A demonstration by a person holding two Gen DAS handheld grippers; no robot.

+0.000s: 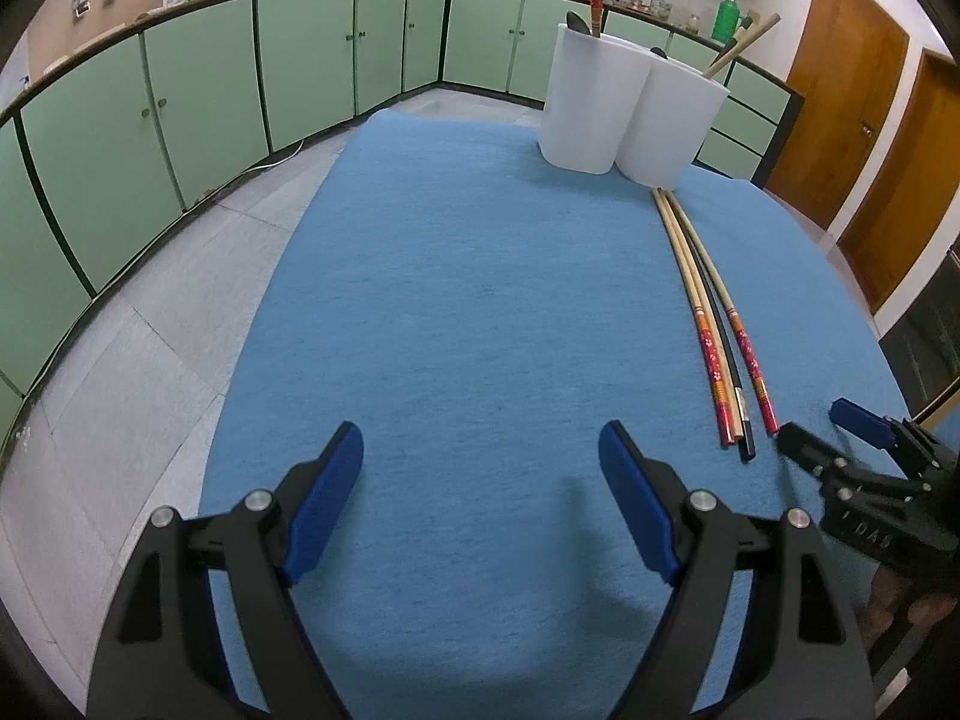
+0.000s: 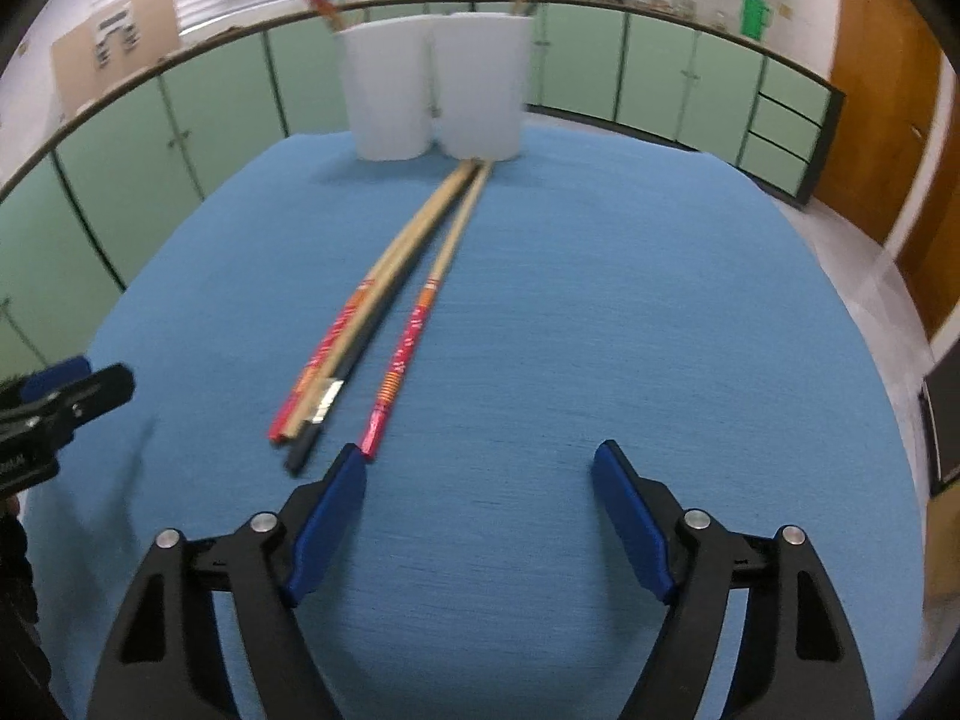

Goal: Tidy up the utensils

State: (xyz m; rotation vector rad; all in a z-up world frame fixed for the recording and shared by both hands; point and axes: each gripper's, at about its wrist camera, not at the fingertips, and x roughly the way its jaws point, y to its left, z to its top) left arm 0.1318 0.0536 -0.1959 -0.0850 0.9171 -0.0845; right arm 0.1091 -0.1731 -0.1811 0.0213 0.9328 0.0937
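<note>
Chopsticks [image 2: 384, 300] flat on cloth [image 2: 600, 300], tips toward cups [image 2: 480, 84]; both claws wide, empty.

We see the left gripper [image 1: 483, 459], a black-framed tool with two blue-padded fingers [image 1: 327, 498], pointing steeply downward with its jaws spread wide and nothing between the pads. Silver pivot pins mark each finger's linkage. The right gripper [image 2: 479, 480], of the same black and blue build, is likewise angled downward, its jaws apart and its pads pressing on nothing. In the left wrist view we find the right gripper [image 1: 822, 426] at the right edge, slightly ahead of the left one; in the right wrist view the left gripper [image 2: 78, 381] shows at the left edge. We cannot make out the hands that carry them.
</note>
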